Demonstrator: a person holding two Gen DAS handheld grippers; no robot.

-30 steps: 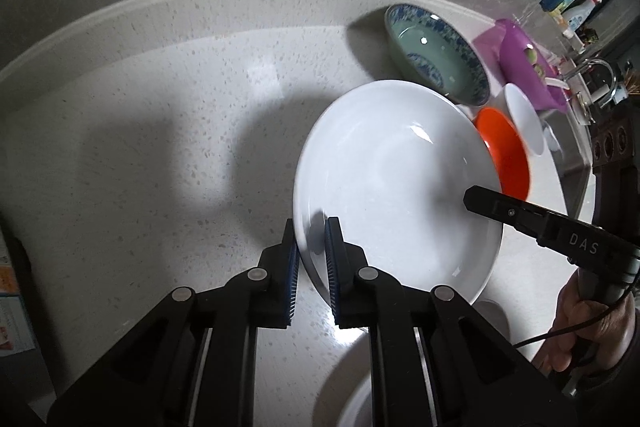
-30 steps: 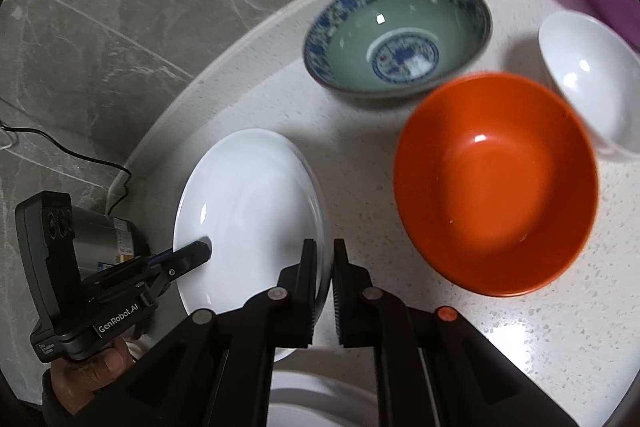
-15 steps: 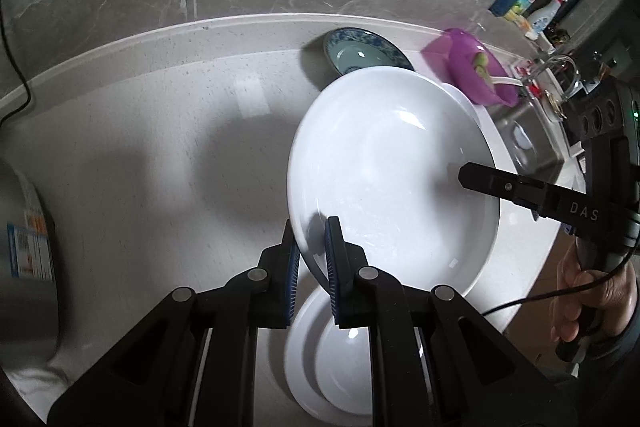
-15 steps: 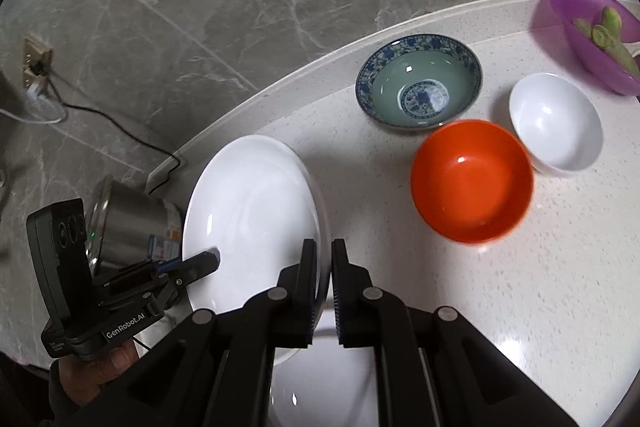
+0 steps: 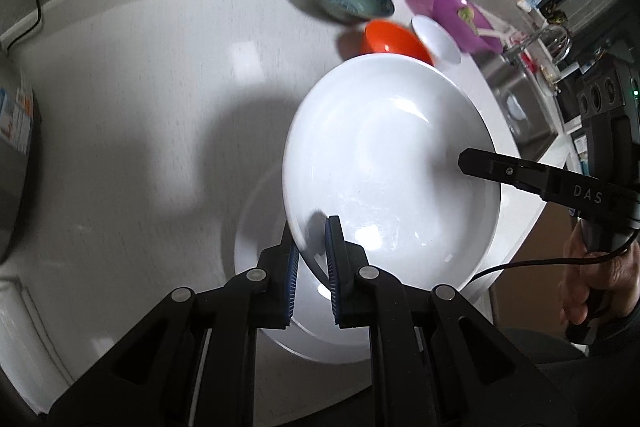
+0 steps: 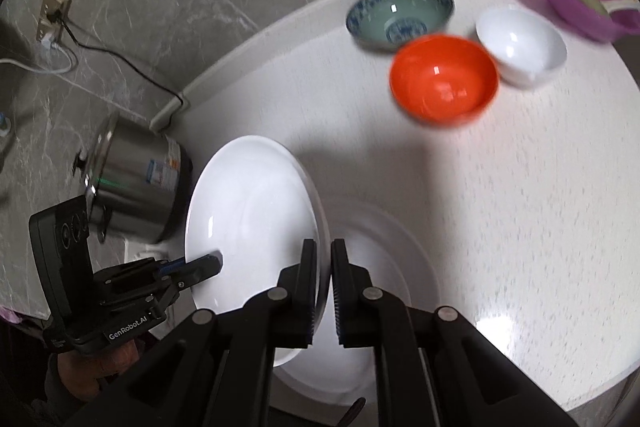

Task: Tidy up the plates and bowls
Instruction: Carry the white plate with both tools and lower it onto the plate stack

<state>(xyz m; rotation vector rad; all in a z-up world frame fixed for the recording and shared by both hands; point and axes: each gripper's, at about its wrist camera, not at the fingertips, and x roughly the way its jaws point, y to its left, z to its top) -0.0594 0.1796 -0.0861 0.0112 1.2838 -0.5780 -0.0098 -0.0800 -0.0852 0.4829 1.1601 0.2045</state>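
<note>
Left wrist: plate point(image 5: 384, 163) in claw point(image 5: 311, 259).

White plate point(image 5: 384, 163) tilted above another plate point(image 6: 392, 259)

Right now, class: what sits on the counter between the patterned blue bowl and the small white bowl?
The orange bowl, slightly nearer the camera, seen in the right wrist view.

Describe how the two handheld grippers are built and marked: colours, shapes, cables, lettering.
Both are matte black plastic with angular linkage arms joined by silver rivets. The left gripper has blue ribbed pads; its boxy body reads "GenRobot.AI" in white in the right wrist view. The right gripper has dark ribbed pads; its finger reads "DAS" in the left wrist view, and a thin black cable trails from its handle.
</note>
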